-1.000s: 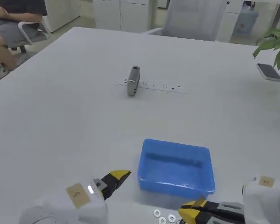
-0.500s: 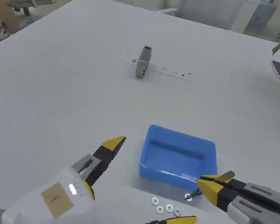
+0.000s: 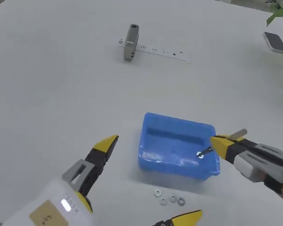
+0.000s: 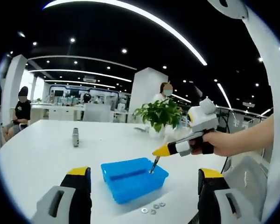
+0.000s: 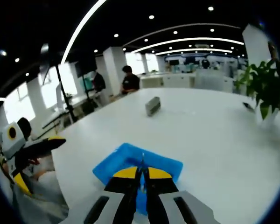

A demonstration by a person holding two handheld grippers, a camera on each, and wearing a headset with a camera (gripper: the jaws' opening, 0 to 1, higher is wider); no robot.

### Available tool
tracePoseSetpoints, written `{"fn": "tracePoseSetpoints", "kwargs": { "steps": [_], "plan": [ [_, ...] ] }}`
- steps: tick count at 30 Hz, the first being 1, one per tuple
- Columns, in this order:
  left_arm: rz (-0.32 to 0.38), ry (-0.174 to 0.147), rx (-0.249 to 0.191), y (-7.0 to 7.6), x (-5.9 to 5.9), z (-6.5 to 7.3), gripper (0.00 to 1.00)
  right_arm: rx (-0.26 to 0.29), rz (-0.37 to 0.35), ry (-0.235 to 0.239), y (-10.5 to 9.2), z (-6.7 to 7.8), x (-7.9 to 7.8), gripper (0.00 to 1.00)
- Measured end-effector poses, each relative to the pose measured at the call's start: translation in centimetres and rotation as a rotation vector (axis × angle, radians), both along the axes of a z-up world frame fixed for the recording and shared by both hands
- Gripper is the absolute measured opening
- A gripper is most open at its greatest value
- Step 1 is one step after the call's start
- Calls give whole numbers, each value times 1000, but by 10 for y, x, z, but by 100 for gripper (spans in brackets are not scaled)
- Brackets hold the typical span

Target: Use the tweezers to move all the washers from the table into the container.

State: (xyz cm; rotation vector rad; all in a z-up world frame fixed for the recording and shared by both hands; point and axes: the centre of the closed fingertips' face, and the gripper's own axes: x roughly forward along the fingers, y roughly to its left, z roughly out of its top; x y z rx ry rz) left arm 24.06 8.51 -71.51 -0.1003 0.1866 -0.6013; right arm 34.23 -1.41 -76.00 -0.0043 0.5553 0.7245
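- R tool (image 3: 216, 141): clenched on tweezers (image 3: 206, 151); tips over near-right corner of blue container (image 3: 174, 167).
- 1 washer (image 3: 199, 155): at tweezer tips, above container floor; looks not yet dropped.
- Approx 4 loose washers (image 3: 172, 199): on worktop (image 3: 61, 94), just in front of container.
- L tool (image 3: 148, 180): released, jaws wide, grasping nothing, above worktop.
- Progress: prob. early. No washers made out inside container; 1 in transit, approx 4 left.
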Motion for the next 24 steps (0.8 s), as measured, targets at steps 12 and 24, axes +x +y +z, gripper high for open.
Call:
{"fn": "tracePoseSetpoints", "kwargs": {
  "steps": [12,24],
  "plan": [
    [13,-21,49,3,0,1,91,-105,36,0,2,-36,9,2],
    [46,-36,76,5,0,2,91,-95,103,-58,3,-31,13,3]
  ]
}}
